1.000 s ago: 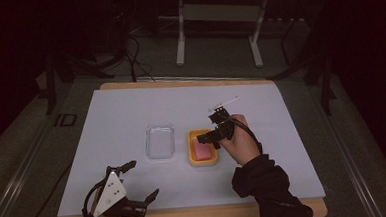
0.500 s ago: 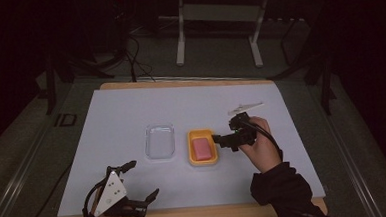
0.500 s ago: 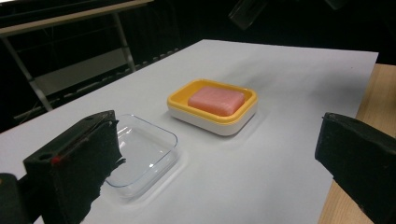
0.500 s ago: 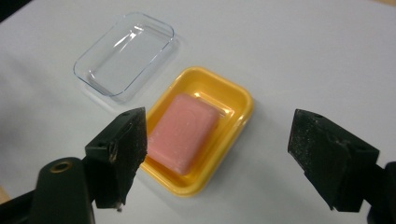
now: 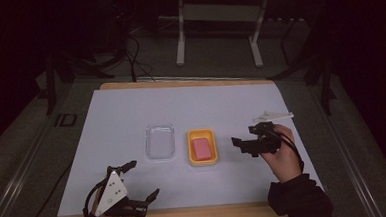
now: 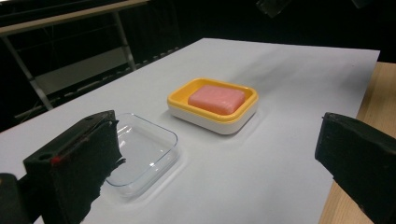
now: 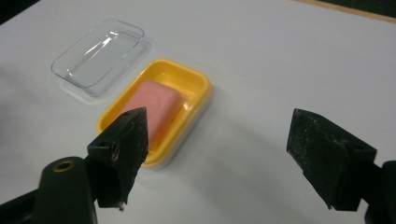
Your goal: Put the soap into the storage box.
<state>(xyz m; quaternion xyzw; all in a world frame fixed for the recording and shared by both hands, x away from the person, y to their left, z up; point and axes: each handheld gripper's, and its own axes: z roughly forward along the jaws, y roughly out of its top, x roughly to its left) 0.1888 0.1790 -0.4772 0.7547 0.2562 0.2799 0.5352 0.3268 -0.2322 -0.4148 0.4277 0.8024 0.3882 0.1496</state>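
Soap (image 5: 201, 148): being kept in the yellow dish (image 5: 204, 161) mid-surface, so it is being contained.
Lid (image 5: 160, 141): being left just beside the dish, ready for covering.
Right claw (image 5: 241, 145): being held open, empty, right of the dish.
Left claw (image 5: 142, 182): being rested wide open, empty, near the surface (image 5: 131, 111) edge.

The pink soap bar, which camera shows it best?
The left gripper view: the pink soap bar lies whole and close in the yellow dish, with nothing in front. In the right gripper view one jaw of the right gripper covers part of the bar. The high view shows it small.
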